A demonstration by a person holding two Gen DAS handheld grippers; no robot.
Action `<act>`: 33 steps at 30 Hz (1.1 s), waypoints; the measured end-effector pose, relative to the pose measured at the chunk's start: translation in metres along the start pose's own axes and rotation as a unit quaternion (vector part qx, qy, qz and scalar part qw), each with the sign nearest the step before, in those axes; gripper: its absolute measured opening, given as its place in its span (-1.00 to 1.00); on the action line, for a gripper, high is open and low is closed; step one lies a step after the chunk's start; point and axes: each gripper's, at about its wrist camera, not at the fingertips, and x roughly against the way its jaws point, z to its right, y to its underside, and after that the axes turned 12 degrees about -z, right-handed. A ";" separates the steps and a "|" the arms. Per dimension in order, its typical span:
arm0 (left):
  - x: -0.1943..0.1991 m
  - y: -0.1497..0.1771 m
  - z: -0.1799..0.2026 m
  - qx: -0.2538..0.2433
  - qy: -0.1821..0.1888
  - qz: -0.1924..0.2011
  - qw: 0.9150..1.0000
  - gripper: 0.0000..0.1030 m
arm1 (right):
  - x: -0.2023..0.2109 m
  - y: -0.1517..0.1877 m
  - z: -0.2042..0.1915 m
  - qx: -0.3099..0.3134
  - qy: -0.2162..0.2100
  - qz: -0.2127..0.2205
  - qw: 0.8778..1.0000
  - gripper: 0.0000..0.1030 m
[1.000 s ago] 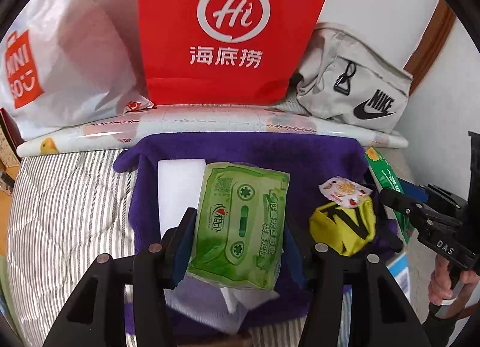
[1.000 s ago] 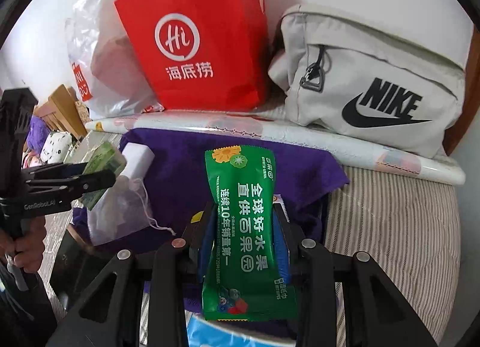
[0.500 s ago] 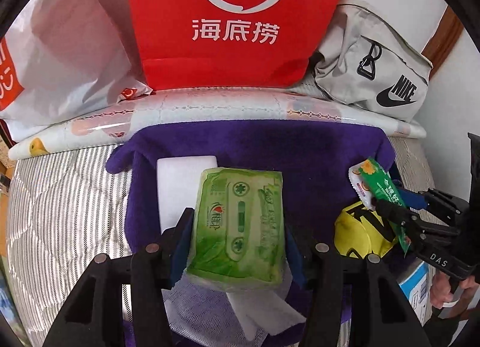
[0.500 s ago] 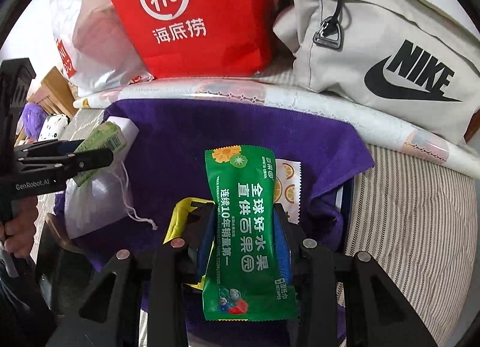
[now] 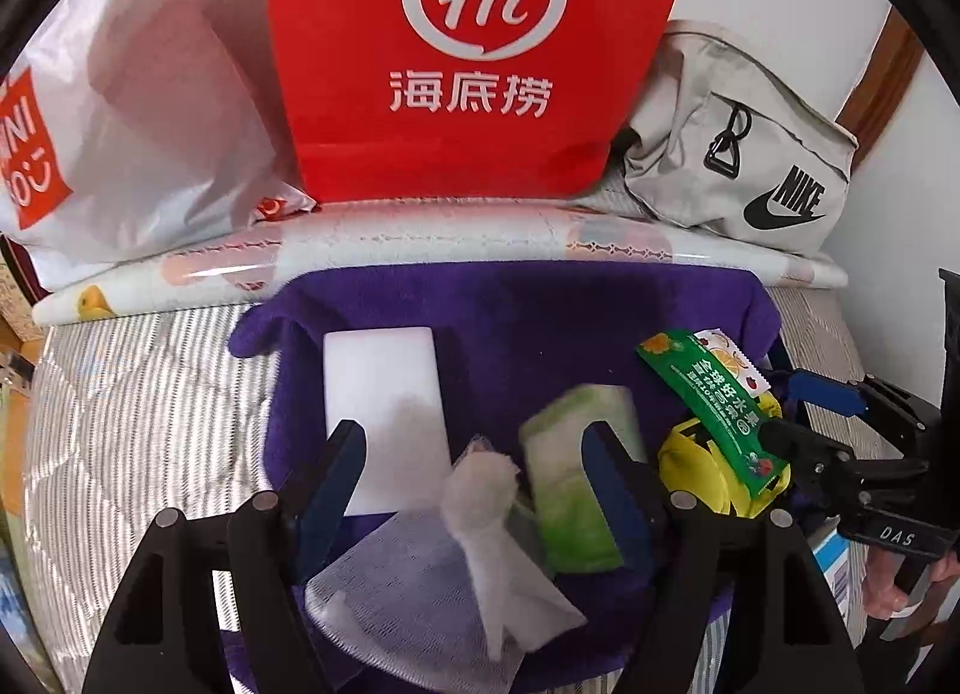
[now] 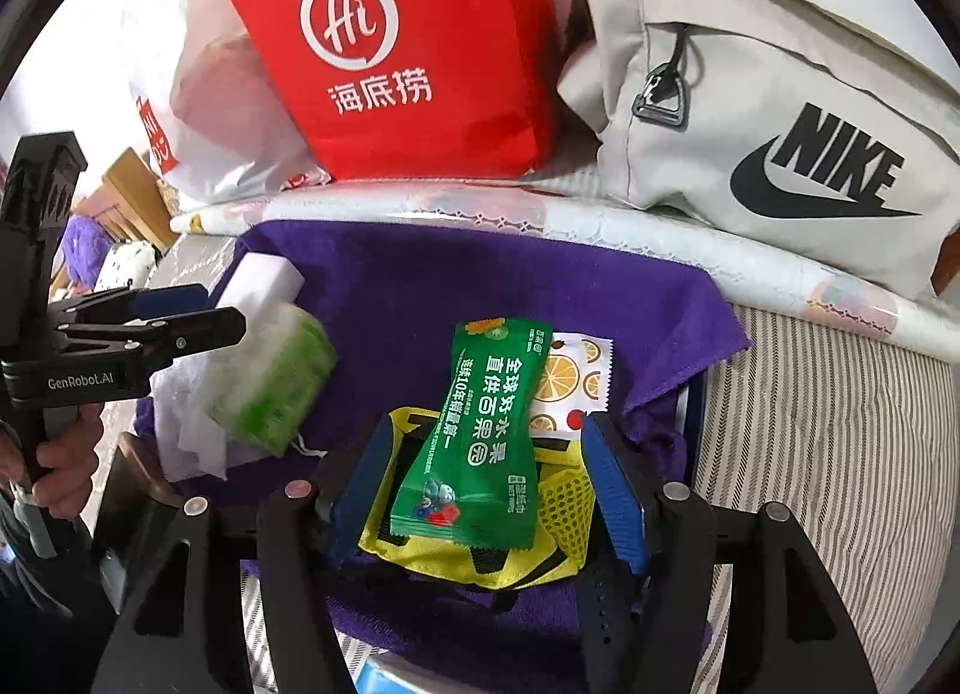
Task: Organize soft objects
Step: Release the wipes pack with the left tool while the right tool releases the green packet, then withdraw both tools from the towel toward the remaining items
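My left gripper [image 5: 474,472] hangs over the purple towel [image 5: 528,322] with its jaws opening. The light green tissue pack [image 5: 576,484] is blurred and slipping out beside the right finger, above a white mesh bag [image 5: 420,586]. A white block [image 5: 381,412] lies on the towel to the left. My right gripper [image 6: 489,484] is also opening. The dark green snack packet [image 6: 486,442] rests loose between its pads on a yellow mesh pouch [image 6: 558,514], partly over an orange-print sachet [image 6: 576,376]. The tissue pack [image 6: 276,382] shows again below the left gripper [image 6: 198,316].
Behind the towel lie a rolled printed mat [image 5: 420,244], a red paper bag [image 5: 474,63], a white plastic bag [image 5: 120,111] and a grey Nike pouch [image 6: 780,111]. Striped bedding [image 6: 840,454] surrounds the towel. A hand [image 6: 60,466] grips the left gripper's handle.
Both grippers have opened. The tissue pack has left the left jaws and tilts down toward the mesh bag. The snack packet has dropped from the right jaws onto the yellow pouch.
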 end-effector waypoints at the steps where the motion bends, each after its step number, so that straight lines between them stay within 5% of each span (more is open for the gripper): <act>1: 0.002 0.001 0.000 0.000 0.000 0.001 1.000 0.41 | 0.002 0.001 0.000 -0.001 0.000 0.003 1.000 0.26; 11: 0.051 0.043 0.008 -0.016 0.018 0.067 0.997 0.41 | 0.044 0.033 -0.016 -0.001 0.022 0.058 0.998 0.26; 18: 0.084 0.091 0.016 -0.025 0.011 0.099 0.995 0.41 | 0.077 0.074 -0.025 -0.024 -0.003 0.096 0.995 0.26; 28: 0.117 0.163 0.032 -0.040 0.021 0.095 0.994 0.41 | 0.105 0.150 -0.055 -0.013 0.061 0.090 0.994 0.26; 33: 0.120 0.197 0.037 -0.042 0.025 0.087 0.995 0.41 | 0.111 0.186 -0.062 -0.026 0.053 0.081 0.995 0.26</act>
